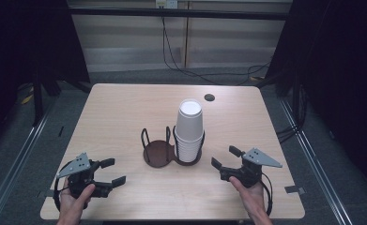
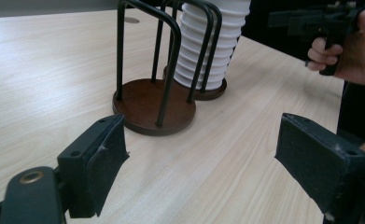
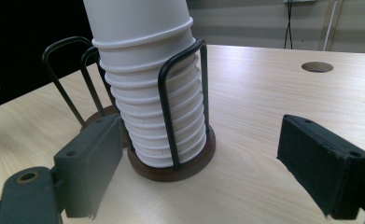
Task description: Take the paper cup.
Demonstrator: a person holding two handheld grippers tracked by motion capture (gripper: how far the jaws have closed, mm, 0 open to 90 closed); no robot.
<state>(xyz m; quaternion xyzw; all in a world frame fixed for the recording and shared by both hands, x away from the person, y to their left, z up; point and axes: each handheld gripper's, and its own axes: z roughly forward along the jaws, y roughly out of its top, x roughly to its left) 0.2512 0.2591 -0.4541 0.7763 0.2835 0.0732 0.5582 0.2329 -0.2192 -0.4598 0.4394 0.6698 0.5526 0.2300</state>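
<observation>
At the lower left of the high view my left gripper [image 1: 114, 172] hovers over the pale wooden table [image 1: 125, 108], jaws spread wide and empty. In the centre stands the dark wire cup holder with two round brown bases [image 1: 158, 153], its right bay holding the tall stack of white paper cups [image 1: 189, 129]. At the lower right my right gripper [image 1: 225, 157] has its jaws wide apart too, gripping nothing, near the cups.

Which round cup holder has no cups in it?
The left holder, nearer the left gripper. Its brown base is bare between the wire loops, while the right holder touching it carries the tall stack of white cups.
</observation>
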